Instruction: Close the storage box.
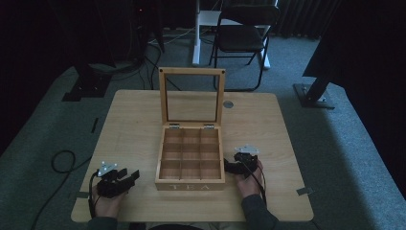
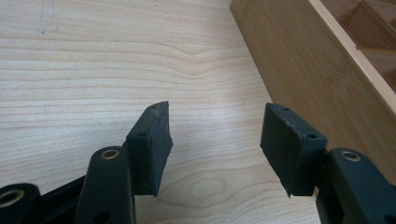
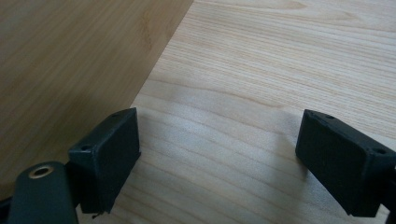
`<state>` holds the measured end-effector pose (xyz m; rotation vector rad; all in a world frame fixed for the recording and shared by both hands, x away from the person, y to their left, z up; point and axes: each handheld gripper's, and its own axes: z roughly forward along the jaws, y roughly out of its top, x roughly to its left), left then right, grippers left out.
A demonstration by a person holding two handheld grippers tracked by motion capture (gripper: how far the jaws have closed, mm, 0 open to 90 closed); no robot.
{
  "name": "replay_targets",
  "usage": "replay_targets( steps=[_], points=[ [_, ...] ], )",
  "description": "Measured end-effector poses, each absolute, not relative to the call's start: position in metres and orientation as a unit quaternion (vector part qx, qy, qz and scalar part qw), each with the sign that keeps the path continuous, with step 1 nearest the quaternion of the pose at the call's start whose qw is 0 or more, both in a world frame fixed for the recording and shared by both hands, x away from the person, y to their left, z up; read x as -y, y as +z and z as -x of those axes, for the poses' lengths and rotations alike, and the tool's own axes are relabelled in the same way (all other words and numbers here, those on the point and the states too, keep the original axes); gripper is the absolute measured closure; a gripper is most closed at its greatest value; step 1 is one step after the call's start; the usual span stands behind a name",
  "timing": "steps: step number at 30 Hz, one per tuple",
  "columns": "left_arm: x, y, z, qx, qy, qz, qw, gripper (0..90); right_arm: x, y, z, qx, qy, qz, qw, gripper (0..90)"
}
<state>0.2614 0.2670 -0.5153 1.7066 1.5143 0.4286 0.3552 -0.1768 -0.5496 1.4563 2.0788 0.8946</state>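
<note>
An open wooden tea box (image 1: 190,186) stands at the middle of the table, its glass-paned lid (image 1: 192,72) raised upright at the back. Its compartments look empty. My left gripper (image 1: 131,176) rests on the table to the front left of the box, open with nothing between its jaws. In the left gripper view this gripper (image 2: 215,140) faces bare table, with the box's wall (image 2: 299,60) at the right. My right gripper (image 1: 233,165) sits close beside the box's right wall, open and empty. In the right gripper view it (image 3: 217,154) hovers over bare wood, the box's wall (image 3: 70,60) at the left.
The light wooden table (image 1: 134,124) carries a small round grey disc (image 1: 228,104) behind the box. Past the table stand a black folding chair (image 1: 242,38) and a white post (image 1: 196,33). A black cable (image 1: 62,160) loops on the carpet at the left.
</note>
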Motion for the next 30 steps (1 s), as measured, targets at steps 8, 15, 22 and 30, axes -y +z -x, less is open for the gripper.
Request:
replay_targets(
  steps=[8,15,22,30],
  points=[
    [-0.267,-0.515,-0.261,-0.597,0.169,-0.674,0.401,42.8,0.173,-0.547,-0.353,-0.757,0.328,-0.521,0.221,26.8],
    [-0.267,-0.515,-0.261,-0.597,0.169,-0.675,0.399,42.8,0.177,-0.541,-0.356,-0.758,0.314,-0.532,0.209,42.9],
    [-0.266,-0.515,-0.262,-0.598,0.168,-0.677,0.394,42.9,0.185,-0.528,-0.356,-0.746,0.344,-0.544,0.170,50.6],
    [-0.266,-0.516,-0.262,-0.598,0.167,-0.677,0.394,42.9,0.183,-0.505,-0.359,-0.749,0.365,-0.522,0.184,49.3]
  ],
)
